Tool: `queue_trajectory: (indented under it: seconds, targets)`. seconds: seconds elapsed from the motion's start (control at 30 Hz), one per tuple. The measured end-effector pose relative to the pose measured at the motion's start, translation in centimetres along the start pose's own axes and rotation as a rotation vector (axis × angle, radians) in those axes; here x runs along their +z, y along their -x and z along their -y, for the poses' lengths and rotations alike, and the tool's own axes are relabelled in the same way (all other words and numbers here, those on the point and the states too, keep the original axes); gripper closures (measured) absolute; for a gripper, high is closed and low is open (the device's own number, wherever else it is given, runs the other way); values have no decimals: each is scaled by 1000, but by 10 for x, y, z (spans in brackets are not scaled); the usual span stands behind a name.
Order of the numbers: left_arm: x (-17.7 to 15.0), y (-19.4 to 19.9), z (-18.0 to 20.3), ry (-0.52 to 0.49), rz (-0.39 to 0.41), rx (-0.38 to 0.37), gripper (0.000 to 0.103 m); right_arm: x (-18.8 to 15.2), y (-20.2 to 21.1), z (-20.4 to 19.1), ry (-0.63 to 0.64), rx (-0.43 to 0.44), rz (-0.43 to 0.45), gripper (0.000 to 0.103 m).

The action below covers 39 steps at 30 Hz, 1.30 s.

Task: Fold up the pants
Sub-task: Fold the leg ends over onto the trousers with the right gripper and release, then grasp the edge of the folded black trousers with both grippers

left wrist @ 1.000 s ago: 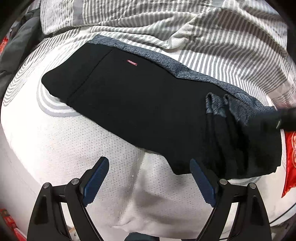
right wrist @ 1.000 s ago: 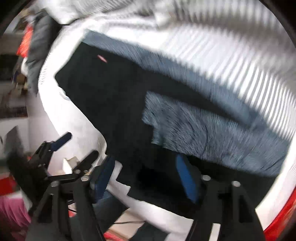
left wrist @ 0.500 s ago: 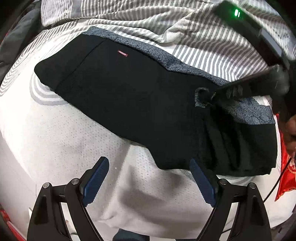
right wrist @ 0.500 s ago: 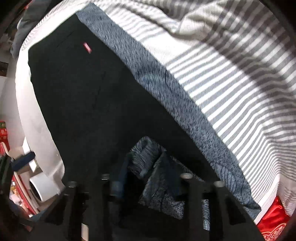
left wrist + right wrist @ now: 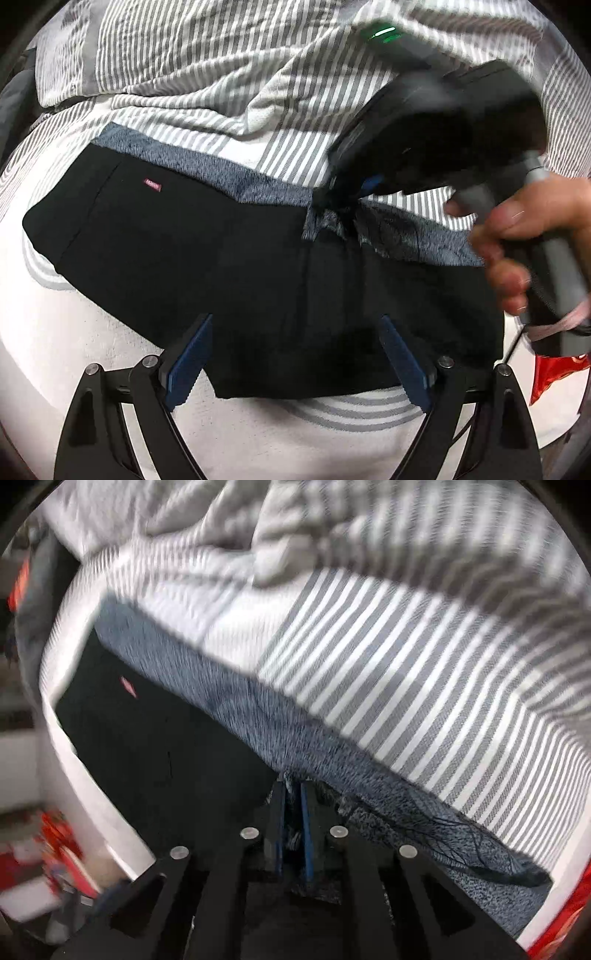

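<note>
— Where are the pants?
— On the bed, long axis left to right. The right gripper, jaws opening, pinches their far edge; the left gripper hangs wide over the near edge.

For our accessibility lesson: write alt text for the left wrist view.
Black pants with a grey fleecy lining lie on a striped bed; the right gripper, its jaws opening, pinches their far edge. The open left gripper hovers above the near edge.

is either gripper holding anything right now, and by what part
The right gripper pinches a bunched fold at the grey fleecy far edge of the black pants, though its jaws are opening. The left gripper holds nothing.
</note>
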<state>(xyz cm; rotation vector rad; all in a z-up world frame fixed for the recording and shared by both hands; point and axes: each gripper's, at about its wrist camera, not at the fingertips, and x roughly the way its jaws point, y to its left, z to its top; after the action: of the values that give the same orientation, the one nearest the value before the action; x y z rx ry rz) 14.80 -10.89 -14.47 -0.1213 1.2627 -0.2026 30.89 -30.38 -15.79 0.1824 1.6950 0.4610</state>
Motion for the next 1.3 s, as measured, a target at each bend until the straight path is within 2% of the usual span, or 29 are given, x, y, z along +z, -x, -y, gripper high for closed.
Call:
queue_trajectory:
  seconds: [0.03,0.07,0.17,0.27,0.37,0.43,0.47,0.5,0.57,0.7,0.8,0.93,1.07,1.13,1.2,1.27,1.3]
  targets:
    - [2,1,2,-5,7,3,13,-1,18,8,-26,16,33,68]
    - [5,1,7,-19,10,3,13,-5,36,15,-38,-1,66,50]
    - [11,-9,21,-50,4,6,13,-32,76,40,-74,-124,124,48]
    - [11,-37,31,-96,-32,54,13,-70,84,70,-166,-215,147,48]
    - [4,-71,26,-130,-81,99,13,-96,43,104,-266,-207,90,48]
    - [1,-78,21,-132,-61,106,0,-107,12,107,-241,-230,62,48]
    - [2,-79,20,-140,-61,99,0,-109,8,101,-188,-265,104,44]
    - [4,-80,21,-150,-69,95,0,-108,8,96,-167,-264,119,30]
    - [9,-75,22,-163,-83,103,0,-107,14,86,-152,-222,122,17]
    - [15,-42,17,-153,-44,125,0,-116,45,82,-177,-106,168,17]
    - [20,-22,-12,-81,-40,133,0,-127,63,79,-190,-85,203,16]
    - [17,6,-75,77,-33,177,0,-141,62,59,-145,-97,181,16]
    - [21,23,-161,274,1,216,0,-146,40,30,-105,-157,148,18]
    - [24,25,-195,337,15,224,0,-148,30,19,-127,-149,151,28]
    - [32,22,-228,382,18,210,0,-146,19,9,-156,-163,154,54]
    - [42,15,-253,386,15,197,0,-138,2,-2,-196,-162,153,63]
    - [45,12,-262,384,21,186,0,-136,-5,-6,-206,-166,156,63]
